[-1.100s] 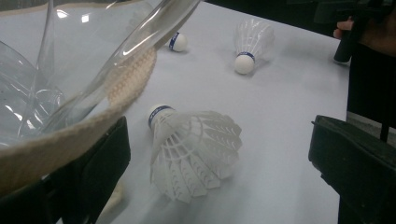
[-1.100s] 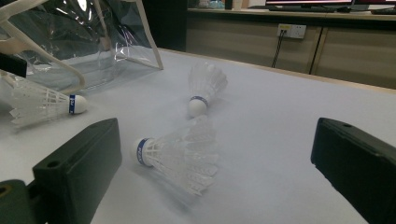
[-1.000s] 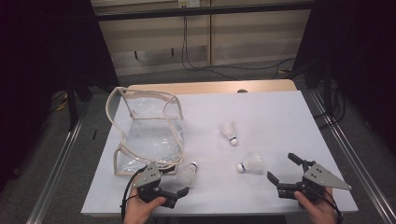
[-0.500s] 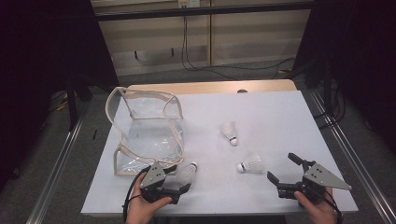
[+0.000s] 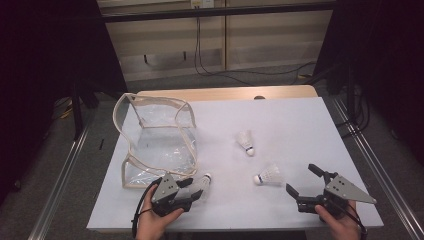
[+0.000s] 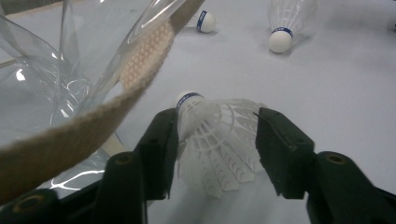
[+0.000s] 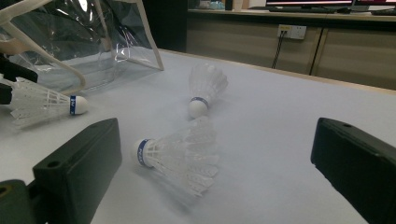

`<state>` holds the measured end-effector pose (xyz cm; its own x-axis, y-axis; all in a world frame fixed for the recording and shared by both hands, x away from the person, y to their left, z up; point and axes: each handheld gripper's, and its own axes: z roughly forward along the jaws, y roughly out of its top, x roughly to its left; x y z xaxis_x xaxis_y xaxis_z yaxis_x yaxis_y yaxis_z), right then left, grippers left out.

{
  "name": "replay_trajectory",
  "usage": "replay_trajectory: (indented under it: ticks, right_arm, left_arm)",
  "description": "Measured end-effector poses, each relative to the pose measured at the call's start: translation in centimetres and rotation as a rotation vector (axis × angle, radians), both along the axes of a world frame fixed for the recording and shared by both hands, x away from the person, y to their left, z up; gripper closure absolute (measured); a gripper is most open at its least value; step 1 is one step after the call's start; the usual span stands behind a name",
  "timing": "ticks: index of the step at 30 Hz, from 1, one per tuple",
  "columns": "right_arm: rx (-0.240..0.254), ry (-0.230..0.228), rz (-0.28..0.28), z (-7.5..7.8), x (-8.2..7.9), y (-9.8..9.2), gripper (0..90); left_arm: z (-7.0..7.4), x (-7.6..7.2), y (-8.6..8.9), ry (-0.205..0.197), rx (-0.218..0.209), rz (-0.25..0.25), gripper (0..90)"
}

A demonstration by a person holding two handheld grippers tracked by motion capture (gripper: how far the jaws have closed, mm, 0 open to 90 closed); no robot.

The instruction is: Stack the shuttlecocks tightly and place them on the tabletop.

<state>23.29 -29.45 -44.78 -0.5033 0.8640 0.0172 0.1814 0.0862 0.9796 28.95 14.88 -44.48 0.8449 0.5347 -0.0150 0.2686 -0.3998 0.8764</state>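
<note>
Three white shuttlecocks lie on the white table [image 5: 300, 125]. My left gripper [image 5: 194, 188] is near the front edge beside a clear bag [image 5: 155, 145] with beige trim. Its jaws have just been closing, and both pads now touch the skirt of the nearest shuttlecock [image 6: 215, 140], whose cork points away. In the high view that shuttlecock [image 5: 204, 181] lies at the bag's front corner. My right gripper [image 5: 300, 178] rests open at the front right. A second shuttlecock [image 5: 269, 176] lies just beyond its jaws, apart from them. The third shuttlecock [image 5: 245, 141] lies mid-table.
The bag stands open at the table's left, and its beige rim [image 6: 70, 135] crosses close to my left jaw. The table's front edge runs just under both hands. A metal rail [image 5: 375, 165] runs along the right side.
The left gripper's jaws have narrowed from wide open onto the shuttlecock by the bag. The right gripper and the other two shuttlecocks have kept still.
</note>
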Motion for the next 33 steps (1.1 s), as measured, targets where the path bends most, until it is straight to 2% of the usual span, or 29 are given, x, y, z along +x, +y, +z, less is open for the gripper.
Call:
replay_trajectory:
  ticks: [3, 6, 8, 10, 13, 15, 19, 22, 29, 32, 33]
  right_arm:
    - [0.0, -0.001, 0.002, 0.0, 0.0, 0.0, 1.3]
    - [0.0, -0.001, 0.002, 0.0, 0.0, 0.0, 1.3]
    - [-0.002, -0.002, 0.003, 0.0, 0.0, 0.0, 1.4]
    - [-0.003, -0.002, 0.003, 0.0, 0.0, 0.0, 1.4]
    - [-0.004, -0.005, 0.001, 0.0, 0.0, 0.0, 1.4]
    - [-0.001, -0.002, 0.001, 0.0, 0.0, 0.0, 1.4]
    - [-0.003, -0.003, -0.001, 0.0, 0.0, 0.0, 1.4]
    - [-0.002, -0.005, 0.0, 0.0, 0.0, -0.1, 1.4]
    - [-0.003, -0.005, 0.003, 0.1, -0.1, -0.1, 1.4]
    - [-0.002, -0.004, 0.001, 0.1, -0.1, -0.1, 1.4]
    - [0.0, -0.006, 0.002, 0.0, -0.1, -0.1, 1.4]
  left_arm:
    - [0.1, -0.1, -0.2, -0.015, 0.003, -0.011, 58.7]
    - [0.1, -0.1, -0.2, -0.024, 0.018, -0.008, 71.5]
    - [0.2, -0.1, -0.2, -0.02, 0.012, -0.008, 79.1]
    - [0.3, -0.2, -0.3, -0.021, 0.001, -0.021, 83.9]
    - [0.5, -0.4, -0.6, -0.006, 0.008, -0.032, 88.8]
    - [0.6, -0.4, -0.7, -0.009, 0.016, -0.038, 89.5]
    - [1.1, -0.7, -1.1, 0.007, -0.02, -0.033, 90.0]
    - [1.4, -0.8, -1.4, 0.014, -0.031, -0.032, 90.0]
    - [1.2, -0.7, -2.3, 0.039, -0.026, -0.04, 89.8]
    - [1.1, -0.6, -2.6, 0.045, -0.049, -0.02, 83.0]
    - [1.1, -0.5, -2.7, 0.033, -0.036, -0.01, 81.1]
